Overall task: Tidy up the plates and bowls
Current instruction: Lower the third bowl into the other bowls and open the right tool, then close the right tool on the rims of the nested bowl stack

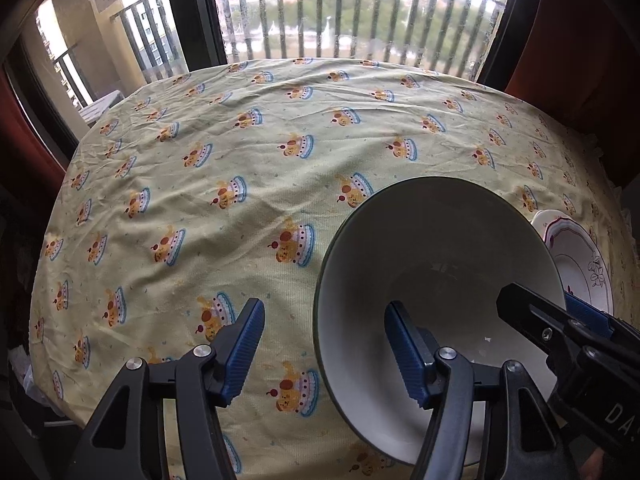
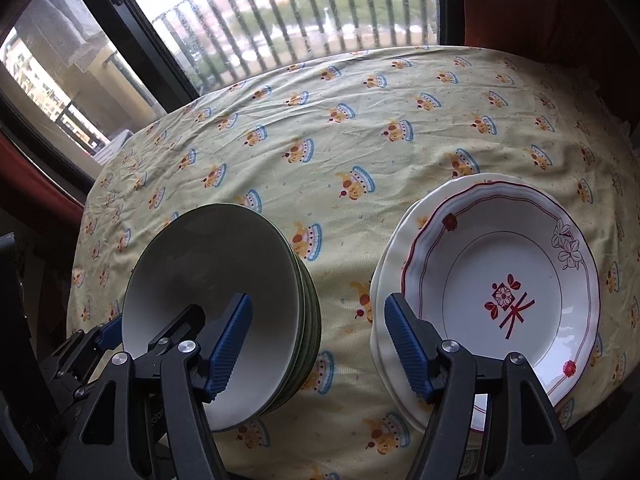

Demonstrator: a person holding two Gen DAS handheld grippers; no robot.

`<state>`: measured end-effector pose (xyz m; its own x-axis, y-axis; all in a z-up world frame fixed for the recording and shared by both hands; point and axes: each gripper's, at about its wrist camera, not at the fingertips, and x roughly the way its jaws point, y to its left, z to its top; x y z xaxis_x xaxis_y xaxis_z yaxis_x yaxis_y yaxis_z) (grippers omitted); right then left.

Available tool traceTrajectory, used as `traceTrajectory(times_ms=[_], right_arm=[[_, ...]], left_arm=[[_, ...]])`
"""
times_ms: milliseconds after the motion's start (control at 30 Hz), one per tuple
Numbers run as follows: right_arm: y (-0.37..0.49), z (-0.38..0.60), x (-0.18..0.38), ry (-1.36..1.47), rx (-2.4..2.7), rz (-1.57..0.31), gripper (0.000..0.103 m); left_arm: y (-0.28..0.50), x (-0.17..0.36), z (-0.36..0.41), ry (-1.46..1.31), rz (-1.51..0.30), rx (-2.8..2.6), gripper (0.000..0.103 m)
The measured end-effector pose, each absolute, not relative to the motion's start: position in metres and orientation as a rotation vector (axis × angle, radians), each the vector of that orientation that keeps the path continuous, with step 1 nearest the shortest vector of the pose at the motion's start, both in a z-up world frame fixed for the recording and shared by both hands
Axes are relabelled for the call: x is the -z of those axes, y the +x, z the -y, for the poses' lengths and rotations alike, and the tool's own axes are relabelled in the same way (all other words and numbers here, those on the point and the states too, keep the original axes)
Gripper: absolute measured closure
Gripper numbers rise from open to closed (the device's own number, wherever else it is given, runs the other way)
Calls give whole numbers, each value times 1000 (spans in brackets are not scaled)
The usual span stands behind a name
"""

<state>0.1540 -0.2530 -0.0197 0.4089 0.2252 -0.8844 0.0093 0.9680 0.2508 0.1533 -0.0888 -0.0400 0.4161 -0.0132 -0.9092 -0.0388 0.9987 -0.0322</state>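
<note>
Table under a yellow cartoon-print tablecloth (image 2: pixel 360 92), set before a window with balcony railing (image 2: pixel 304 20).

Bowls (image 2: pixel 224 280): one nested stack, green outside and white inside, at least four rims showing, near left.

Plates (image 2: pixel 500 292): stack of at least two, red-patterned plate uppermost, near right, apart from the bowls.

Left gripper (image 1: pixel 324 352): released, jaws straddling the bowl rim without pressing.

Right gripper (image 2: pixel 318 344): released, one finger (image 2: pixel 412 352) in front of the plates' left edge, the other before the bowls.

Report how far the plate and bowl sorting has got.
Done, by the look of it: the bowls sit nested in one stack and the plates in another, side by side on the tablecloth. In hand: nothing; the left gripper and right gripper are both open, each straddling its stack's rim. Left: no loose dishes are in view.
</note>
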Motion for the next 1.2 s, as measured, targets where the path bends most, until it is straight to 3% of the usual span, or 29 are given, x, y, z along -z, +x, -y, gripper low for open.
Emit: traceTrajectory(times_ms=[533, 1100, 1200], right_arm=[[167, 251, 38, 293, -5, -1235, 31], [175, 237, 43, 217, 29, -1191, 34], [181, 236, 46, 232, -42, -1202, 44]], left_arm=[[173, 54, 90, -118, -1183, 197, 43], [176, 57, 88, -117, -1195, 289, 44], [175, 57, 88, -123, -1202, 269, 44]])
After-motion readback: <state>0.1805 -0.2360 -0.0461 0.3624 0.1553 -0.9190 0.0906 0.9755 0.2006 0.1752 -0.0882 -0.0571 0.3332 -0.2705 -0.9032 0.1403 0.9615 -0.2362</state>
